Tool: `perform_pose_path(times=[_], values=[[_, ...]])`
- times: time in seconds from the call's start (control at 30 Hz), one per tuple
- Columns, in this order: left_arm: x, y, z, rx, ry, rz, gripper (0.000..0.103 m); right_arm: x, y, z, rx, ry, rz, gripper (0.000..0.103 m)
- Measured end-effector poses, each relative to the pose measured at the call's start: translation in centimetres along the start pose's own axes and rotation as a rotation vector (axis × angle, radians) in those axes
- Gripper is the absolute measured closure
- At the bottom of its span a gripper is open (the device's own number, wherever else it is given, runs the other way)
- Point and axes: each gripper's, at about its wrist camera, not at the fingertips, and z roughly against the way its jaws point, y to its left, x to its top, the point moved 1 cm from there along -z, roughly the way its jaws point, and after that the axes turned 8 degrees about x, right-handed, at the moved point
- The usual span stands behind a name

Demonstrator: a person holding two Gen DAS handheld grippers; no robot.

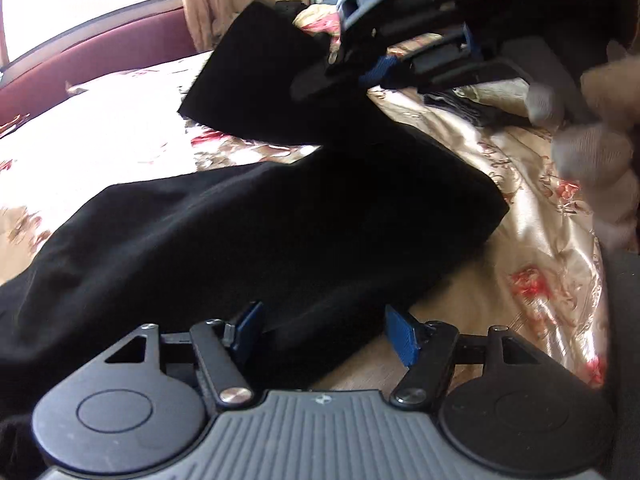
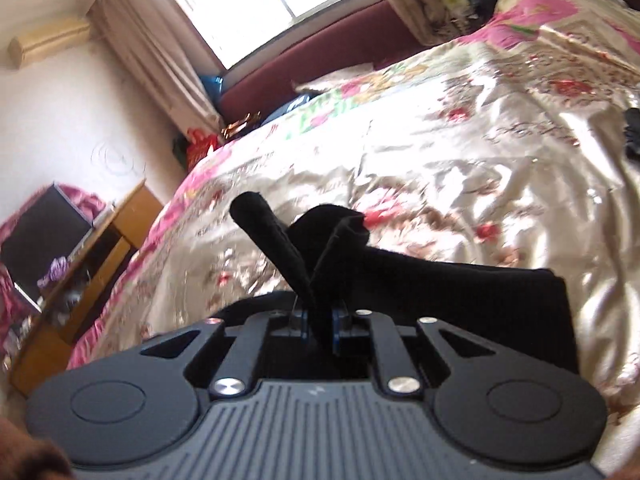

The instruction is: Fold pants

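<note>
The black pants (image 1: 260, 232) lie across the floral bedspread (image 1: 532, 216). The left gripper (image 1: 324, 332) hovers at their near edge, jaws spread. The right gripper (image 2: 319, 326) pinches a raised fold of them, lifted above the bed.

black pants (image 1: 248, 232) lie partly folded, one end lifted

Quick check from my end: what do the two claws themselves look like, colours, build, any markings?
Both match: the left claw and right claw have blue finger pads on black linkage bars with silver pivot screws, two round black discs, and a ribbed grey centre plate carrying a small white mark. No cables show.
</note>
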Motion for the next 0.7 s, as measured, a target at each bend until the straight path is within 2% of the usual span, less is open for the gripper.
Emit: perform_pose_path(times=[0.1,0.2,0.33,0.5,0.63,0.7], values=[[-1.4,1.6,0.3,0.006,-0.003,0.071,0.022,-3.7,1.8,-4.5,-0.025,0.123,0.046,0.09],[-1.7,2.2,0.5,0.003,-0.019,0.083,0.022,-6.1,2.6,-6.1,-0.082,0.174,0.105,0.09],[-1.8,2.5,0.4,-0.017,-0.029,0.09,0.022,-6.8,4.3,-6.0,-0.141,0.18,0.202,0.09],[-2.3,3.3,0.9,-0.022,-0.045,0.096,0.022,-6.1,6.7,-6.6,-0.149,0.166,0.285,0.09],[-2.8,3.1,1.2,-0.018,-0.045,0.087,0.022,-7.0,8.7,-7.6,-0.15,0.18,0.396,0.09],[-2.8,2.8,1.2,-0.013,-0.044,0.079,0.022,-7.5,9.1,-8.2,-0.147,0.213,0.435,0.087]])
